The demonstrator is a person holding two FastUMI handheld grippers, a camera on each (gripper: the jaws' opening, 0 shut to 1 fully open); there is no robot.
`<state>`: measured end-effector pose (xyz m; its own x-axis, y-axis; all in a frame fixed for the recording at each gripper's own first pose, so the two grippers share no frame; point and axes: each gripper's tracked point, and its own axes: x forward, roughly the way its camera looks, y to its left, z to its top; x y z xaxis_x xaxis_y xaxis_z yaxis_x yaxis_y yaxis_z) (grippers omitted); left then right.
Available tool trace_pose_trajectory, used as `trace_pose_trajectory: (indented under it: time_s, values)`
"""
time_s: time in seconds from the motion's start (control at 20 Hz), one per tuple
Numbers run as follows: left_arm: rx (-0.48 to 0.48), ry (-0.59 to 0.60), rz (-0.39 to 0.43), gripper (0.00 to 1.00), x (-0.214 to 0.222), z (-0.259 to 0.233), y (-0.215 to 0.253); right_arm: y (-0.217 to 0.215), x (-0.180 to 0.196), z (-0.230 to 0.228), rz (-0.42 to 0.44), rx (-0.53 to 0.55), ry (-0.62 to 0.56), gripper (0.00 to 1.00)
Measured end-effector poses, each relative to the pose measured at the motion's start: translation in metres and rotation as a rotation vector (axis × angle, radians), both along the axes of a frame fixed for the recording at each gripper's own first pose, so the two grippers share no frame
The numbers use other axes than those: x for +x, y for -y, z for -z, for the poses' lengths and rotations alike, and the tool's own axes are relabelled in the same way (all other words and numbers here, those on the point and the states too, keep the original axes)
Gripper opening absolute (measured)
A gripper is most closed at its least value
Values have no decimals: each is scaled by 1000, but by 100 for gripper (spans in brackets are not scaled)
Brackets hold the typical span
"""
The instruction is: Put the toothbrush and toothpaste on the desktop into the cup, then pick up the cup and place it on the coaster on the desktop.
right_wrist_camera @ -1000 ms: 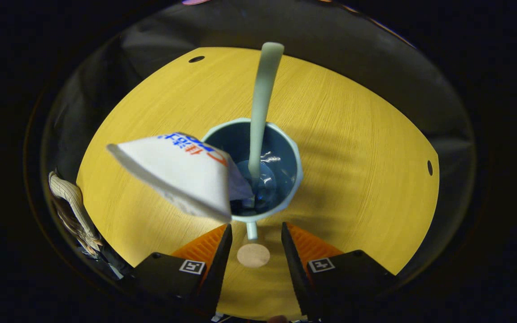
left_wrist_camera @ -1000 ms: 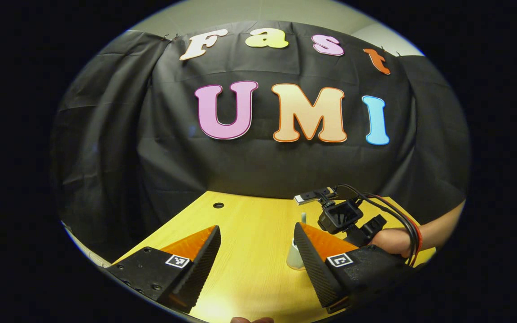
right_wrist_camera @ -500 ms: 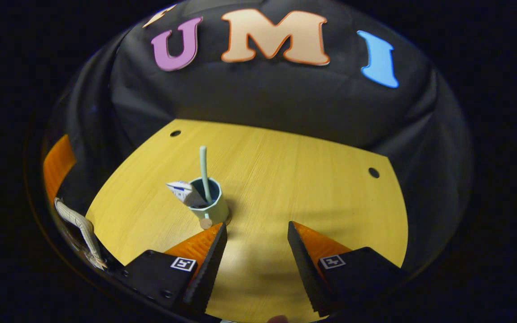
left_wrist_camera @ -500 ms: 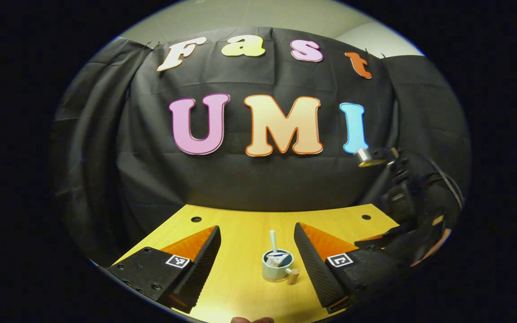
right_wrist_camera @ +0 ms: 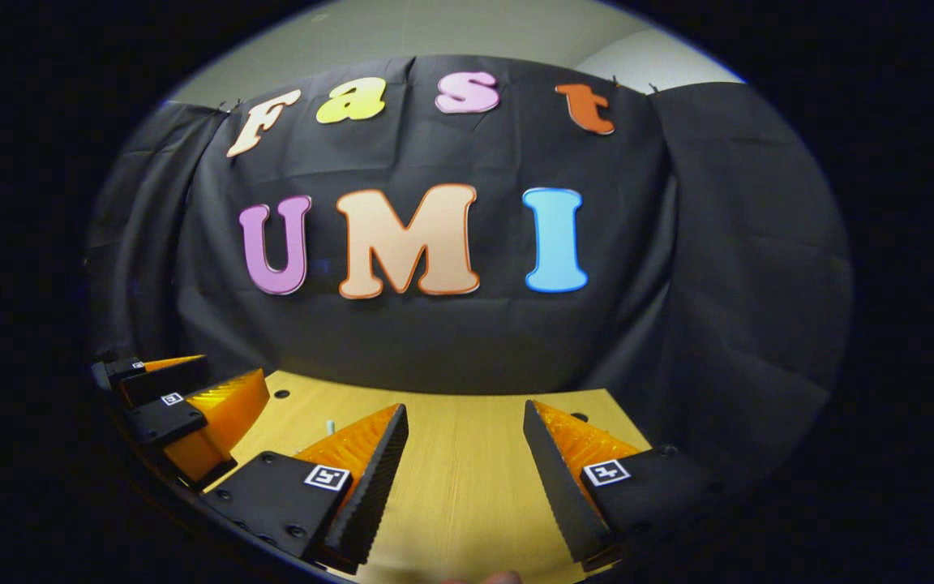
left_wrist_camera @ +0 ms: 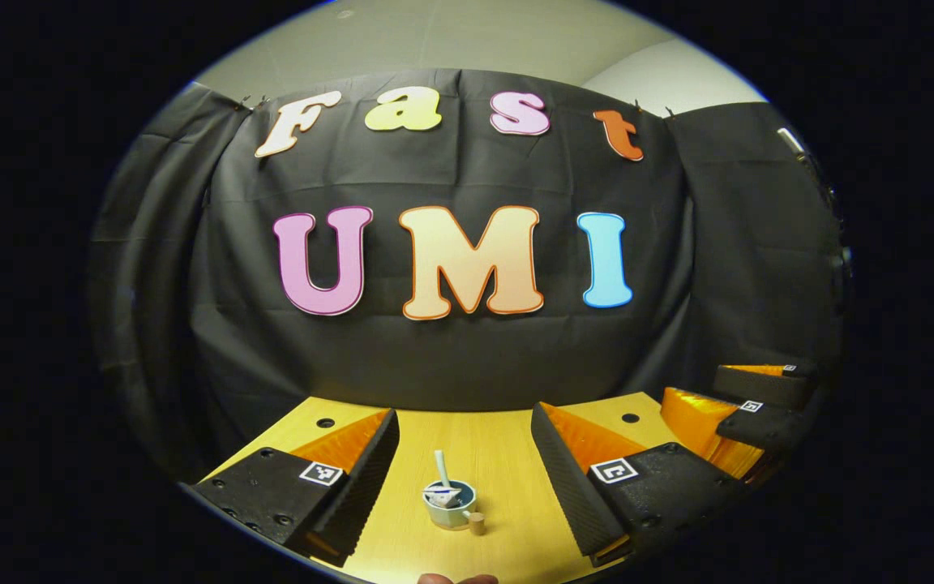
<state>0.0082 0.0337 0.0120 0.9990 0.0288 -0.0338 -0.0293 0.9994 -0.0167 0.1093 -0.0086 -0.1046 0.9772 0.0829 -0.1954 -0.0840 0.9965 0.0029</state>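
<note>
A pale green cup (left_wrist_camera: 450, 512) stands upright on the yellow wooden desktop (left_wrist_camera: 493, 448), between and beyond my left gripper's fingers. A light toothbrush (left_wrist_camera: 440, 467) sticks up out of it, and a white toothpaste tube (left_wrist_camera: 447, 495) leans inside. The cup's handle ends in a round brown knob (left_wrist_camera: 477, 522). I cannot make out a coaster under the cup. My left gripper (left_wrist_camera: 464, 410) is open and holds nothing. My right gripper (right_wrist_camera: 464, 405) is open too, with bare desktop (right_wrist_camera: 459, 462) between its fingers. The toothbrush tip (right_wrist_camera: 329, 425) peeks above its left finger.
Each gripper shows at the edge of the other's view: the right gripper (left_wrist_camera: 694, 388) at the right, the left gripper (right_wrist_camera: 232, 369) at the left, both apart from the cup. Small round holes (left_wrist_camera: 325, 422) mark the desktop's back corners. Black cloth closes the back.
Both grippers have drawn back from the cup and tilted up toward the wall. The right gripper, just over the cup a second ago, now stands well off to its right. The cup has stayed put.
</note>
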Motion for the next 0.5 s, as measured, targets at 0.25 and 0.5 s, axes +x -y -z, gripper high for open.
trace_pose_trajectory:
  time_s: [0.25, 0.5]
  values:
    - [3, 46, 16, 94, -7, -14, 11, 23, -12, -22, 53, 27, 44, 90]
    - [5, 64, 23, 95, -10, -21, 12, 26, -17, -32, 59, 31, 74, 90]
